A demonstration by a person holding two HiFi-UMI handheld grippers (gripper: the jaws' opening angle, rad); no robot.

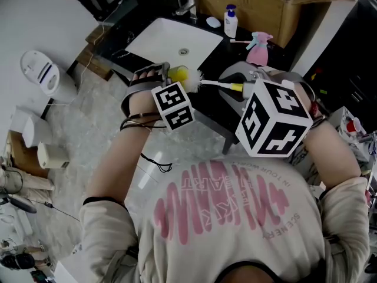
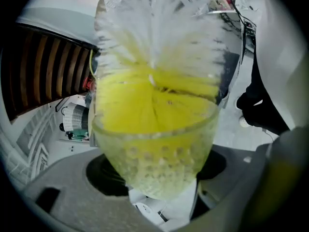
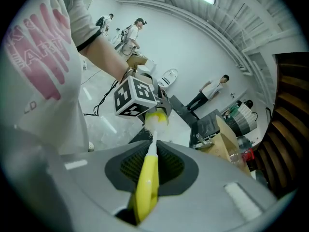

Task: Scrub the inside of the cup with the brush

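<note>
White-floored workroom seen from above, with a white sink (image 1: 174, 40) set in a black counter (image 1: 206, 96), a soap bottle (image 1: 230, 21), a pink spray bottle (image 1: 258, 49) and a cardboard box (image 1: 259, 5) behind it. A person in a pale printed shirt (image 1: 224, 217) holds both tools up in front of the sink.

The left gripper (image 1: 160, 73) has its jaws pinched on the dimpled lower part of the cup (image 1: 178, 74). The cup is clear and looks yellow from what fills it. Its base sits between the jaws and its mouth points away from them, toward the right gripper (image 1: 237, 86).

The right gripper's jaws are pressed onto the yellow handle of the brush (image 1: 219, 85). The brush's long axis runs straight out from these jaws, across the gap to the cup. From the head view it lies nearly level, handle to the person's right, head to the left. Past the jaws the yellow handle narrows to a thin white stem, which ends in the bristle head at the cup's mouth.

From the left gripper (image 2: 154, 182), the cup (image 2: 154, 149) fills the middle of the view. Yellow bristles of the brush (image 2: 154, 86) pack its inside, and white bristles fan out farther from the jaws.

From the right gripper (image 3: 146, 175), the brush (image 3: 147, 178) points at the cup (image 3: 157, 116), just beside the left gripper's marker cube (image 3: 135, 96). Several people (image 3: 212, 88) stand well beyond.
</note>
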